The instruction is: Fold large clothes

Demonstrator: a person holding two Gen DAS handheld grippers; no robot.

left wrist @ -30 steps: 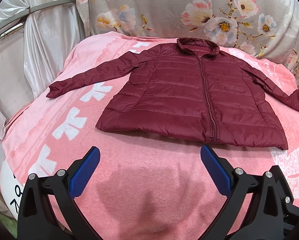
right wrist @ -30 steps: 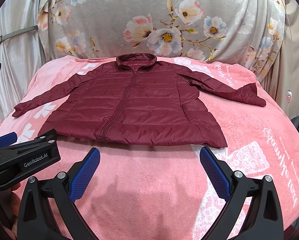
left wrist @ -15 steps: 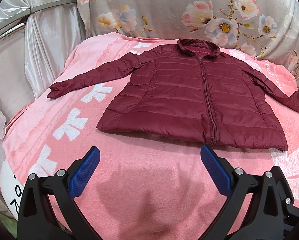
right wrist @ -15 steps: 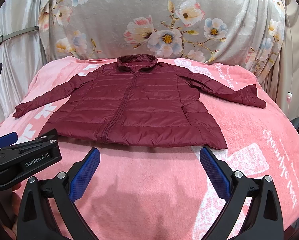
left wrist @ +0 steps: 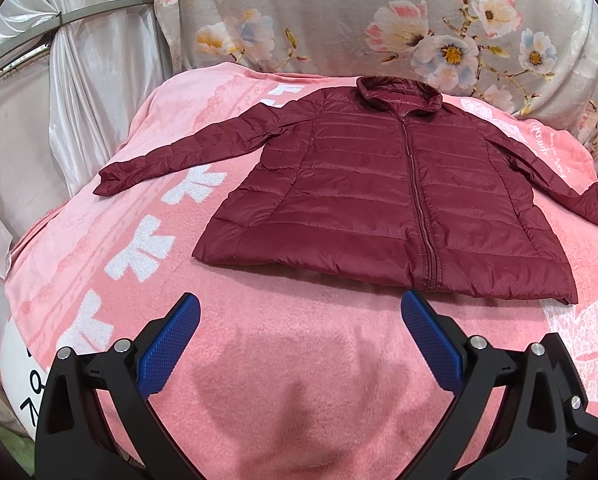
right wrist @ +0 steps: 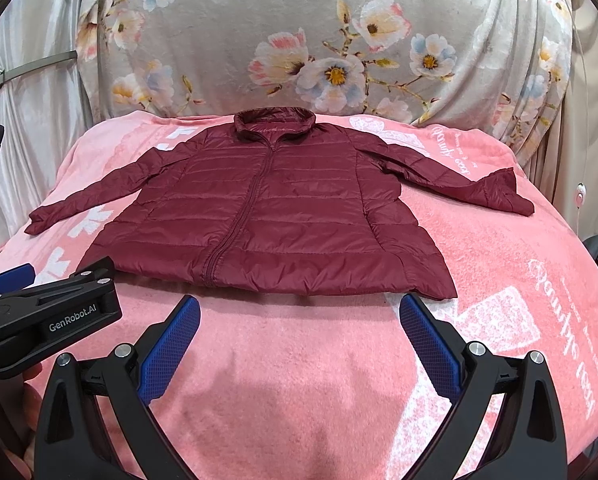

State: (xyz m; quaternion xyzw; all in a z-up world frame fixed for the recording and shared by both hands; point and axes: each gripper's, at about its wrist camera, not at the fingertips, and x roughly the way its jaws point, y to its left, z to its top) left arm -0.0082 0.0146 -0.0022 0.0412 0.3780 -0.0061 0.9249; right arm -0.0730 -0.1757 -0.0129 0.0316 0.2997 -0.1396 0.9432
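A dark red quilted puffer jacket lies flat, zipped, front up, on a pink blanket, collar at the far side, both sleeves spread outward. It also shows in the right wrist view. My left gripper is open and empty, hovering over bare blanket just short of the jacket's hem. My right gripper is open and empty, also just short of the hem. The left gripper's body shows at the left edge of the right wrist view.
The blanket has white bow and text prints and drapes over a rounded surface. A floral grey cloth hangs behind. Satin white curtain and a metal bar stand to the left.
Both grippers have crept slightly forward and upward toward the jacket; the jacket has not moved. Both stay open.
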